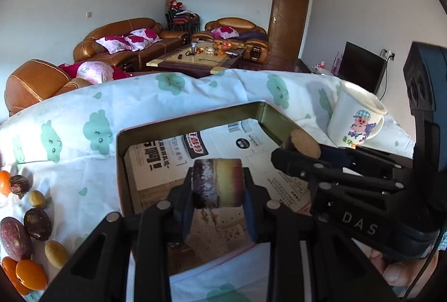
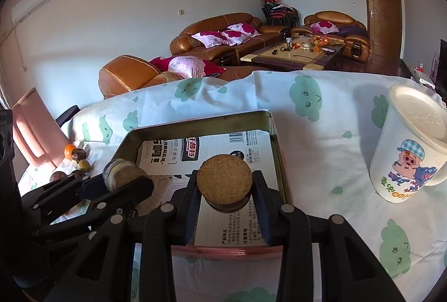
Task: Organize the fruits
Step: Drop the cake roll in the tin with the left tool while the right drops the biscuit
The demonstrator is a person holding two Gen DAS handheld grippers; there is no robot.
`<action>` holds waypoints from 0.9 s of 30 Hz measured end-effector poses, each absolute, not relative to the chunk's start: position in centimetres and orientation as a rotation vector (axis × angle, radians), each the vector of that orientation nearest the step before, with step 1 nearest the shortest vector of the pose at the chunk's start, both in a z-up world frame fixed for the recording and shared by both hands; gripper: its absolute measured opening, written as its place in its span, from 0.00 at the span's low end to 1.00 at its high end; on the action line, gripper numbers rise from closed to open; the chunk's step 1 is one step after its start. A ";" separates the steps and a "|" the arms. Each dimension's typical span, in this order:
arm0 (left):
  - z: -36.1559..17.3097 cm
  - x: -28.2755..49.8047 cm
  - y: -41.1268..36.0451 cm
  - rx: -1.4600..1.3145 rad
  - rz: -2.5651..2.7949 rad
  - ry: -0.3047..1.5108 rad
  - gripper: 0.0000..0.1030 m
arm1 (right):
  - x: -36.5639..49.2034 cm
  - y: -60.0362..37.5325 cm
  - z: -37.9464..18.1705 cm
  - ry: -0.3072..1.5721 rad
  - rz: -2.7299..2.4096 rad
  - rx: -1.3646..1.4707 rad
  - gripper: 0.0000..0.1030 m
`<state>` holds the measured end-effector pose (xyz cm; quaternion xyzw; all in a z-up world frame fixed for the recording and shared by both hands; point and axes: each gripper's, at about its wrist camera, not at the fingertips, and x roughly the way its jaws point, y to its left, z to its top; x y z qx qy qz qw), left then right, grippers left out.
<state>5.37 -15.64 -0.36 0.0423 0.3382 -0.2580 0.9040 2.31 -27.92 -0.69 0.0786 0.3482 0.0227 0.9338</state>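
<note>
My left gripper point(image 1: 218, 186) is shut on a short cut cylinder with purple and yellow-green skin point(image 1: 216, 181), held sideways above the open metal tin point(image 1: 195, 117). In the right wrist view, my right gripper point(image 2: 225, 191) is shut on a similar dark-skinned piece point(image 2: 224, 180), its tan cut face turned toward the camera, also above the tin point(image 2: 195, 123). Each gripper shows in the other's view: the right gripper point(image 1: 296, 155) with its piece point(image 1: 304, 144), and the left gripper point(image 2: 123, 184) with its piece point(image 2: 120, 172). Loose fruits point(image 1: 28, 232) lie on the cloth at the left.
The tin is lined with printed paper and sits on a white cloth with green cloud prints point(image 2: 321, 162). A lidded white cartoon cup point(image 2: 408, 145) stands right of the tin. A pink chair back point(image 2: 36, 131) is at the table's left edge. A person's fingers point(image 1: 396, 271) hold the right gripper.
</note>
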 end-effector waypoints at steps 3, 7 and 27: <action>-0.7 5.6 -15.6 0.084 -0.529 0.711 0.30 | 2.6 -27.9 -1.2 0.727 0.045 0.154 0.37; -1.3 6.0 -15.3 0.071 -0.515 0.733 0.30 | 2.7 -27.4 -1.6 0.738 0.053 0.135 0.37; 2.8 1.9 -11.0 0.019 -0.405 0.515 1.00 | 0.2 -29.4 0.9 0.531 0.171 0.353 0.82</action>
